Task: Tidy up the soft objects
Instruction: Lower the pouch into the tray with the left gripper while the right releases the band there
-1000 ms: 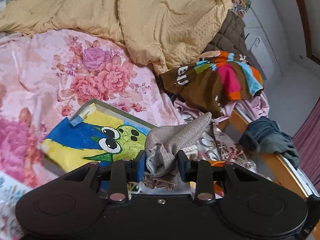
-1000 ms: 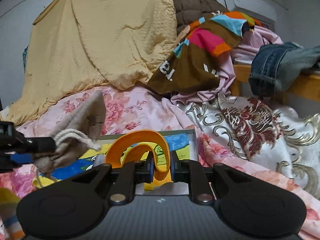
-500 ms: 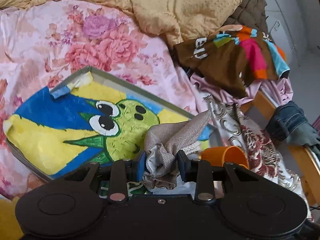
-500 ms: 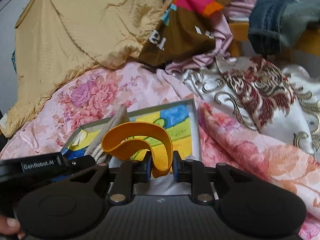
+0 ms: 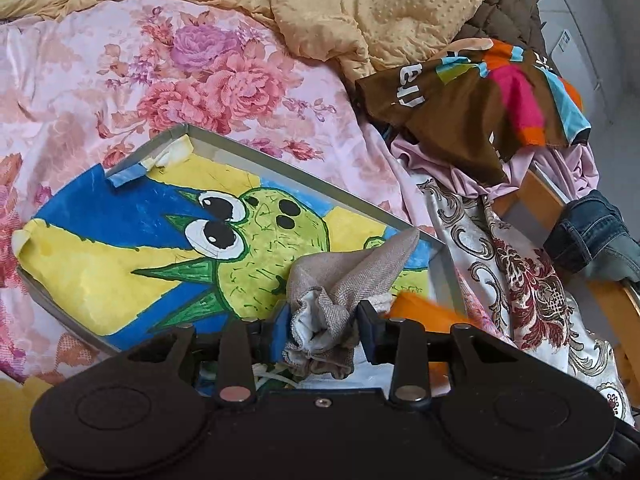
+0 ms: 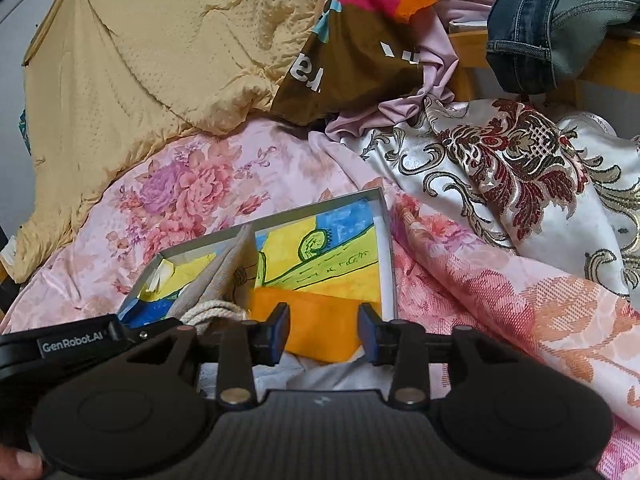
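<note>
My left gripper [image 5: 323, 330] pinches the beige pouch [image 5: 344, 280] over the painted tray [image 5: 304, 176], near its right rim. My right gripper [image 6: 323, 334] stands spread around the orange piece [image 6: 316, 326] inside the tray's near right corner.

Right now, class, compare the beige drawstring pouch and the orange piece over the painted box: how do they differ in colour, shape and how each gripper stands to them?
1. The beige pouch is woven grey-beige; the orange piece is plain bright orange.
2. The pouch is bunched and stands up; the orange piece lies flat.
3. The left gripper pinches the pouch; the right gripper is open around the orange piece.
Both are over the painted box.
</note>
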Demonstrator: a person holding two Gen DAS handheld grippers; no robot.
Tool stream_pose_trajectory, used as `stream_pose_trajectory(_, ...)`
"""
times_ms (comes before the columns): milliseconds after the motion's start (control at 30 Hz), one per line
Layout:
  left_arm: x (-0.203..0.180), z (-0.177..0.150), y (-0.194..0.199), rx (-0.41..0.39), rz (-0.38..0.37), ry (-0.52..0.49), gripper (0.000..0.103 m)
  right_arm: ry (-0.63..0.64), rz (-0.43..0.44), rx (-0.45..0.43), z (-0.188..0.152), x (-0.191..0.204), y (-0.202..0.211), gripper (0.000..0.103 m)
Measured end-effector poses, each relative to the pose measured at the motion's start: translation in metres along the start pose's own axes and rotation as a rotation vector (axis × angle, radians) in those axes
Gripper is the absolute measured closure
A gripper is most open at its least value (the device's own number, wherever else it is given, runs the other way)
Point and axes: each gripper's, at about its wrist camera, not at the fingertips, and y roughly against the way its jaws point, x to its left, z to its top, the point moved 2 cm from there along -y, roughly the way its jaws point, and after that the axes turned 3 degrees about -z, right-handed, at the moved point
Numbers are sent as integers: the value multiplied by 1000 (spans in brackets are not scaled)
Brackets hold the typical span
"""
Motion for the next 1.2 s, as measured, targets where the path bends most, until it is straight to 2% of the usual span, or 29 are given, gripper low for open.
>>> stream_pose_trajectory(300,-4,2,24,-15,10,-24,59,32,21,-41,3,10,25,35)
stream_pose_trajectory(367,-7,3,33,-24,7,-41,54,37,27,-60,3,13,35,31)
stream_pose_trajectory(433,-12,3,43,-34,9,-63,48,31,36,-80,4,14,45,21)
stream_pose_trajectory(500,-15,5,55,-44,10,-75,45,24,45,-103,6,15,57,16)
stream_pose_trajectory(633,-21,9,84,-81,11,-96,31,35,45,-152,9,21,81,9)
stream_pose_trajectory(933,-25,2,157,-151,22,-125,11,78,72,-232,3,38,138,0)
stream_pose_trajectory(1067,-23,-9,190,-188,20,-131,7,117,80,-248,-14,49,159,0)
stream_pose_trajectory(1200,-16,-22,220,-209,30,-115,2,172,67,-315,-38,60,181,0)
